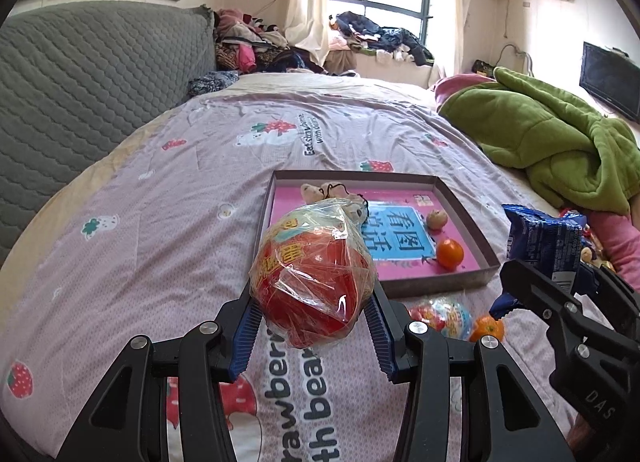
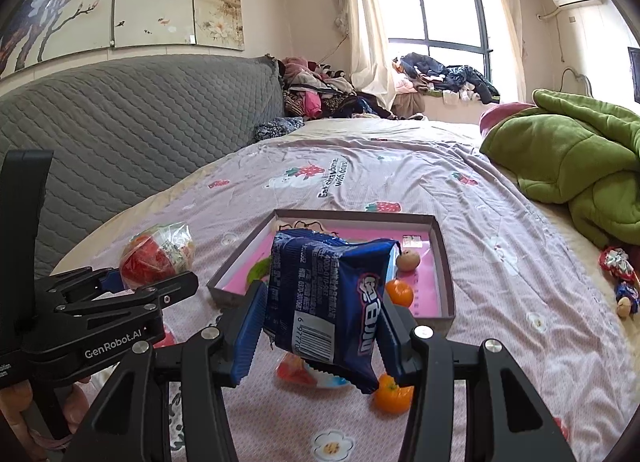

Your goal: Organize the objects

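The box (image 1: 460,218) on the bed (image 1: 160,190) holds a pink book (image 1: 394,238), an orange (image 1: 449,253), a brown ball (image 1: 437,219) and a small toy (image 1: 316,192). The left gripper (image 1: 312,326) is clamped on a red, shiny wrapped ball (image 1: 314,274) above the bed. The right gripper (image 2: 320,326) squeezes a crinkly blue bag (image 2: 328,298) near the box.

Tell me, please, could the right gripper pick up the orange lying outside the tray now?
Probably not: the right gripper is shut on the blue snack packet, so its jaws are occupied above the orange.

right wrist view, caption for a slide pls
Right gripper holds blue snack packet before the pink-lined box.
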Tool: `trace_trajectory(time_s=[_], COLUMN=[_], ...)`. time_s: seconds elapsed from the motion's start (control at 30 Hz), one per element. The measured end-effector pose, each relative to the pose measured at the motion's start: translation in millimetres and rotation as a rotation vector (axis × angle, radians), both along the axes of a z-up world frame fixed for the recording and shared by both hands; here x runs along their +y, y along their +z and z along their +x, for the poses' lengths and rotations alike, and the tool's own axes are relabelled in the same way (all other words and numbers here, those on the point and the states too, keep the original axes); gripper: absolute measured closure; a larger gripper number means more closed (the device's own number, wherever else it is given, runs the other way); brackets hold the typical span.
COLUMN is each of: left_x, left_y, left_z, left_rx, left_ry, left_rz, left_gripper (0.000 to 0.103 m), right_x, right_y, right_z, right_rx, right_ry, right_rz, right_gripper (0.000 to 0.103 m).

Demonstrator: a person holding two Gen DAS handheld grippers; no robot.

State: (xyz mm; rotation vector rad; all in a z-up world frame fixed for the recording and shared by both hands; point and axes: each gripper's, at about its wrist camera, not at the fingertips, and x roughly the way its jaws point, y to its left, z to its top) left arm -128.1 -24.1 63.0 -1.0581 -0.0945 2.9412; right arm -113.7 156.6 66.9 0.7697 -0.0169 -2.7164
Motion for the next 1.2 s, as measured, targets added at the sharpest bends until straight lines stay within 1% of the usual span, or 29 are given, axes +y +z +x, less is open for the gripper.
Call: trace_trajectory(time_s=[0.47, 0.77, 1.07, 1.2], left_x=[12.7, 10.7, 4.8, 3.6], left_y=[-1.0, -0.6, 3.9, 3.0], left_z=[-31.2, -61.8, -91.3, -101.2], left_rx=[0.008, -0.006, -0.003, -0.008], left_ry=[-0.009, -0.001, 0.022, 0.029], left_rz=[-0.017, -0.023, -0.003, -0.036], left_gripper=[0.052, 0.052, 0.052, 0.052], right_x=[10.0, 13.2, 20.8, 22.6], right_y=[4.2, 10.8, 11.4, 10.6], right_z=[-28.6, -54.7, -76.0, -83.9], right_rx=[0.028, 0.056, 0.074, 0.081], right_ry=[0.010, 0.015, 0.001, 0.005], right_rz=[0.022, 0.036, 0.039, 0.043], right_gripper=[0.052, 0.052, 0.052, 0.052])
